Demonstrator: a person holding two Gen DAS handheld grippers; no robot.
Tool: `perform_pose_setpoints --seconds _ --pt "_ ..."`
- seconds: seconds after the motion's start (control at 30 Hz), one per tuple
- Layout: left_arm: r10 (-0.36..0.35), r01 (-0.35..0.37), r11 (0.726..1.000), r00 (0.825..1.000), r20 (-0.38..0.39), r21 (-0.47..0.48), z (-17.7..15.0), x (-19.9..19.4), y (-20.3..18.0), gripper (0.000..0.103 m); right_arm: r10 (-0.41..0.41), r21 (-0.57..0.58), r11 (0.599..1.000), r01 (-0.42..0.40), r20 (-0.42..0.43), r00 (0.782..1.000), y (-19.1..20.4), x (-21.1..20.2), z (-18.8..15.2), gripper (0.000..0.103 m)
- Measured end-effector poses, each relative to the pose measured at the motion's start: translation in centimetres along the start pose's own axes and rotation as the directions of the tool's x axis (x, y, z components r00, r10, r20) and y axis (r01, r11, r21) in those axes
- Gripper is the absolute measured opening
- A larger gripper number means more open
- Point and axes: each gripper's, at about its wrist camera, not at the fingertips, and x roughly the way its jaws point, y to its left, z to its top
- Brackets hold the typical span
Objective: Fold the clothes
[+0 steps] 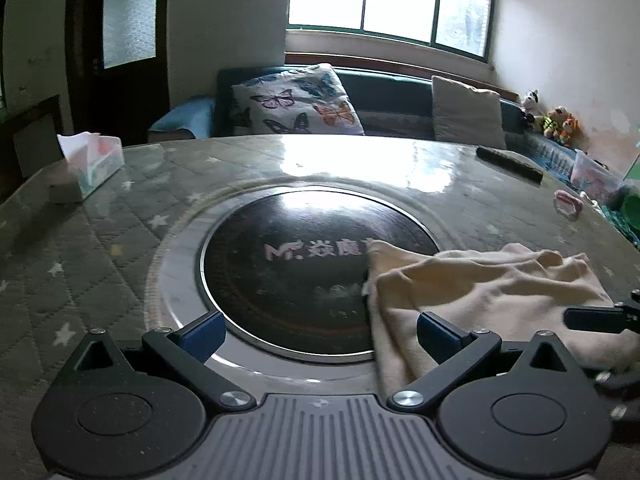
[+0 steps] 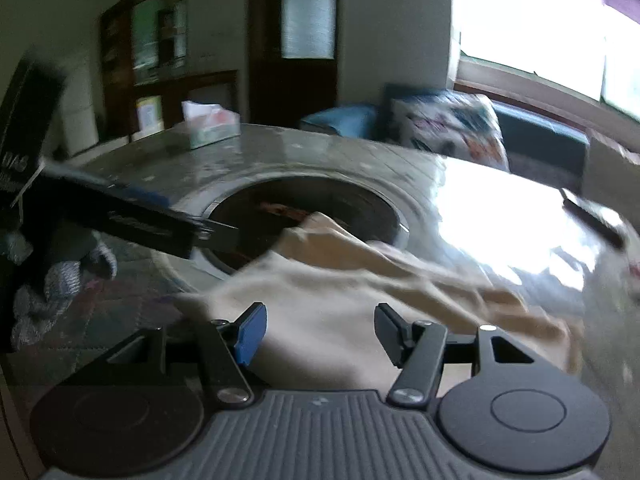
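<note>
Garment: a cream cloth (image 1: 492, 292) is seen lying rumpled on the near right of the table (image 1: 100, 248), its left edge draped over the dark round hob plate (image 1: 288, 272) set into the middle; no neat fold is shown yet.
Left gripper: the left gripper (image 1: 320, 330) is held with its fingers spread as wide as they go, nothing pinched; the right finger is seen over the cloth's left edge, the left one over the hob's rim, probably placed to take that edge.
Right gripper: the right gripper (image 2: 320, 334) is held low over the near part of the cloth with fingers parted and no fabric seen pinched; the view is blurred.
Clutter: a tissue box (image 1: 94, 166) at far left and a remote (image 1: 510, 164) at far right are kept well apart from the cloth, so room for folding is judged sufficient.
</note>
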Motion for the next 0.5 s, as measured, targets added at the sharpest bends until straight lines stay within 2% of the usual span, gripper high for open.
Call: perform_pose_setpoints --seconds 0.23,0.33,0.5 --pt "-0.009 0.01 1.0 1.0 -0.019 0.019 -0.4 0.6 -0.9 0.103 -0.102 0.165 0.98 0.108 -0.044 0.994 -5.5 -1.7 -2.7 0.062" --pt "0.001 0.0 1.0 1.0 -0.025 0.024 -0.7 0.7 -1.1 0.103 -0.1 0.183 0.977 0.106 -0.038 0.994 -6.3 -2.2 -2.8 0.061" --pt "0.014 -0.013 1.0 0.999 -0.036 0.024 -0.9 1.0 -1.3 0.103 -0.062 0.213 0.975 0.063 -0.012 0.998 -7.3 -1.0 -0.6 0.061"
